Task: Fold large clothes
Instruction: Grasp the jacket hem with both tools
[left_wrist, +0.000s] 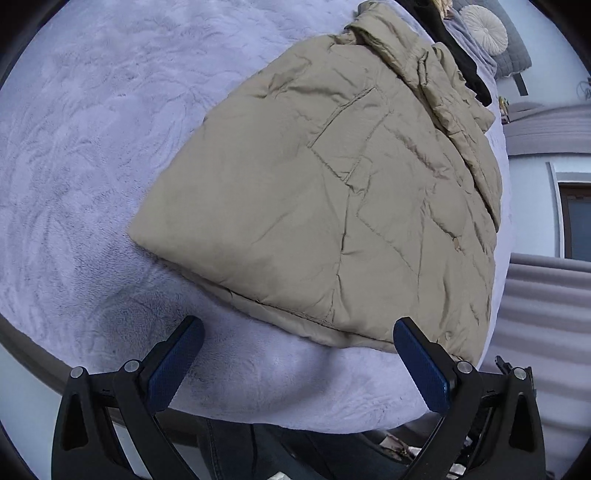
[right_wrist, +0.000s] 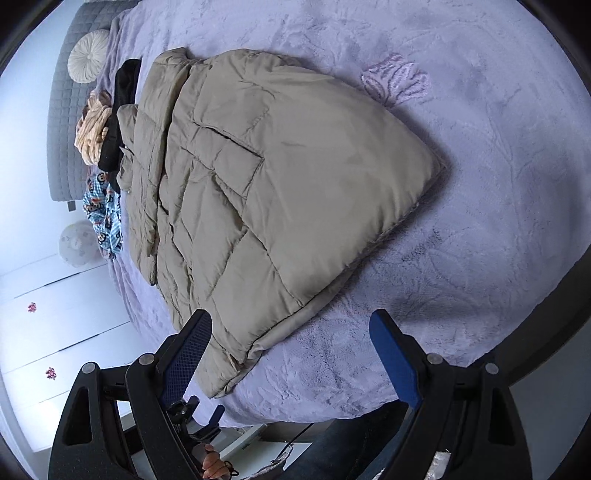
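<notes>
A fuzzy lilac blanket covers the bed and fills the ground ahead of both grippers. Far ahead and left of the right gripper stands a grey quilted headboard, with 1 round cream cushion leaning on it. Nearer than the cushion lie a black garment, a tan fluffy cloth and a blue cartoon-print cloth. Left of that gripper are white cabinet fronts. Right of the left gripper, a window.
</notes>
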